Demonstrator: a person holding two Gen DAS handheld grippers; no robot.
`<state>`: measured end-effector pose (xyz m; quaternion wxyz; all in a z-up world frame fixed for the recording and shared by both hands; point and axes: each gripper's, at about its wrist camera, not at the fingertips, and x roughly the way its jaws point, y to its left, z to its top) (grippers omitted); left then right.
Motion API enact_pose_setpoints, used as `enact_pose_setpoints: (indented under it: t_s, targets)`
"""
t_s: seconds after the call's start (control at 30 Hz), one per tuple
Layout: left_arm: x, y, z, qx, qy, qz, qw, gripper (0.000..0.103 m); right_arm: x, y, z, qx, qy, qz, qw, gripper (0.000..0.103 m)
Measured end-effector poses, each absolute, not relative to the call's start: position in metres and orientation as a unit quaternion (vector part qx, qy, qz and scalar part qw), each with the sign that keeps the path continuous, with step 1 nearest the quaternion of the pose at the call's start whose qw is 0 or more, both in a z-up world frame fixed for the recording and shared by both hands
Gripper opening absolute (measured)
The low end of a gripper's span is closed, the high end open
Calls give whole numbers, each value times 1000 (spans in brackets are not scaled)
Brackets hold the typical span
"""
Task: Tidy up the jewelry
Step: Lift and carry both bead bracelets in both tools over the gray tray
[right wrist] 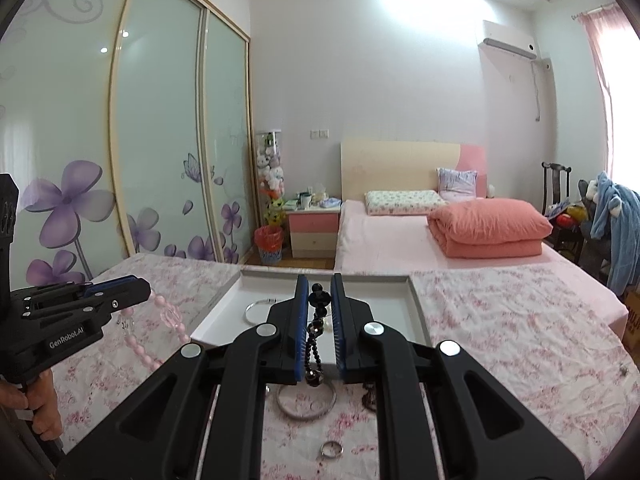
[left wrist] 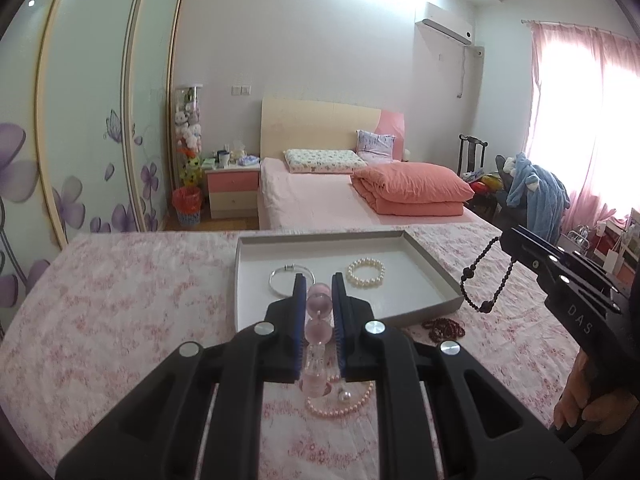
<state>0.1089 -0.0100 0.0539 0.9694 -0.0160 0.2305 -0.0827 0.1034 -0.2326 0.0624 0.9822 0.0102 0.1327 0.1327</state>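
My left gripper is shut on a pink bead bracelet that hangs between its blue pads above the table, just short of the grey tray. In the tray lie a silver bangle and a white pearl bracelet. My right gripper is shut on a black bead bracelet and holds it above the tray's near edge. The black bracelet also shows in the left wrist view, hanging from the right gripper. The left gripper with the pink bracelet shows at the left of the right wrist view.
On the floral tablecloth lie a dark red bead bracelet, a pink pearl strand with a silver bead, a silver bangle and a small ring. A bed stands beyond the table.
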Motion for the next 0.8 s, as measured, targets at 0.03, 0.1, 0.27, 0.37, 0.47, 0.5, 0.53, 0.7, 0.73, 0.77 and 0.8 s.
enact_pose_setpoints:
  t_s: [0.03,0.1,0.27,0.37,0.47,0.5,0.53,0.7,0.73,0.77,0.8]
  targets:
    - [111,-12,56,-13,228,-82,970,13,104,-232,63,10,131,132,982,12]
    - [114,-14,59,-9,222,-79,972,13,107,-230,66,11,125,132,983,12]
    - [127,-19,67,-1,212,-71,975,13,116,-227,73,11,108,125,986,12]
    - [138,-23,68,2,211,-66,975,13,123,-226,74,15,103,121,987,12]
    - [151,-26,67,4,215,-61,975,13,134,-226,74,18,102,117,988,12]
    - [155,-26,67,4,215,-60,975,13,138,-226,74,18,103,116,988,12]
    - [161,-27,67,5,217,-60,974,13,143,-226,73,19,104,115,988,12]
    - [184,-28,65,4,225,-56,973,13,163,-223,71,20,112,111,987,12]
    - [190,-28,63,3,228,-55,972,13,166,-223,71,20,114,111,987,12]
    - [194,-28,61,3,230,-54,972,13,171,-222,70,20,117,111,987,12]
    - [198,-28,60,2,233,-54,971,13,176,-222,68,21,121,110,986,12]
